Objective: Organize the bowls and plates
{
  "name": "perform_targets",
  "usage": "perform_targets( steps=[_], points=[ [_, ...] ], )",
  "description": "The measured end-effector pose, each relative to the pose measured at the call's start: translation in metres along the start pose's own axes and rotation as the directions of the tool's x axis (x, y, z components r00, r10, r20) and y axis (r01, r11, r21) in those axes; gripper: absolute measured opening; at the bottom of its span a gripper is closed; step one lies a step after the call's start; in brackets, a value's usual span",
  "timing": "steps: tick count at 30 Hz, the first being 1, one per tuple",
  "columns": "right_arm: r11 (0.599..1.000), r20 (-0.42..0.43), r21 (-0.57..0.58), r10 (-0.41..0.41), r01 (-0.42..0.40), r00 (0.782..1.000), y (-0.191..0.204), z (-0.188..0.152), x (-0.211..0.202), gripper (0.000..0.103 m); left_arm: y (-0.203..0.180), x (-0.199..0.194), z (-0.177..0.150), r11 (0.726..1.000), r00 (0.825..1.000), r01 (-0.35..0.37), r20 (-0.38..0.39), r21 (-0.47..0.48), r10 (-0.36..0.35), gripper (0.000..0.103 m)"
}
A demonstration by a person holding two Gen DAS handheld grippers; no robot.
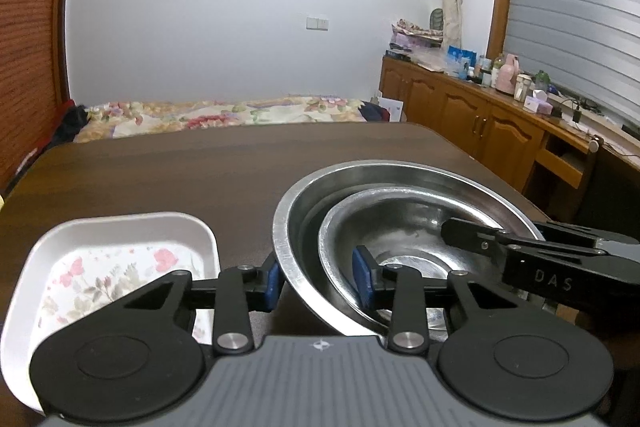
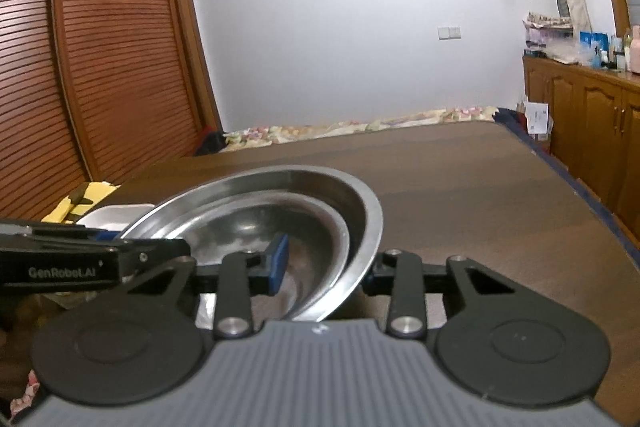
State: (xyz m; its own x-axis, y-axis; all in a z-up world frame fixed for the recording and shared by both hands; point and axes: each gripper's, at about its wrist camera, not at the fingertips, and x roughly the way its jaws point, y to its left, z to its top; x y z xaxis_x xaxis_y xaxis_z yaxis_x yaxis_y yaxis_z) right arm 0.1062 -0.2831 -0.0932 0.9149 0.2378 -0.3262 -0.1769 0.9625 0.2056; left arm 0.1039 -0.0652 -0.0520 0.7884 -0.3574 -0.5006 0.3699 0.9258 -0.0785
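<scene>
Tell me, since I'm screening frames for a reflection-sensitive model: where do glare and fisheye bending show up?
Left wrist view: soft highlights streak the nested stainless-steel bowls, none blown out; the brown wooden table edge bows. Right wrist view: the same bowls' rim gleams; the slatted wooden wardrobe doors curve strongly. Both tongs, left and right, straddle the rim, sharp.

A home bedroom is shown: a bed [image 1: 224,117] with a floral cover, louvered wardrobe doors [image 2: 80,47], and a cluttered wooden sideboard [image 1: 472,119].
</scene>
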Motion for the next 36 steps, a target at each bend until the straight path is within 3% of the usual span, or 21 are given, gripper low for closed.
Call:
perform_targets(
  steps=[16,36],
  points=[
    [0.999,0.059,0.004,0.032,-0.032,0.998,0.01,0.035,-0.018,0.036,0.005,-0.038,0.033,1.0,0.997,-0.012,0.082,0.015,0.01,0.037],
    [0.992,0.046,-0.031,0.12,-0.118,0.992,0.046,0.04,-0.01,0.036,0.046,-0.071,0.032,0.997,0.992,-0.075,0.097,-0.028,0.077,0.037]
  ],
)
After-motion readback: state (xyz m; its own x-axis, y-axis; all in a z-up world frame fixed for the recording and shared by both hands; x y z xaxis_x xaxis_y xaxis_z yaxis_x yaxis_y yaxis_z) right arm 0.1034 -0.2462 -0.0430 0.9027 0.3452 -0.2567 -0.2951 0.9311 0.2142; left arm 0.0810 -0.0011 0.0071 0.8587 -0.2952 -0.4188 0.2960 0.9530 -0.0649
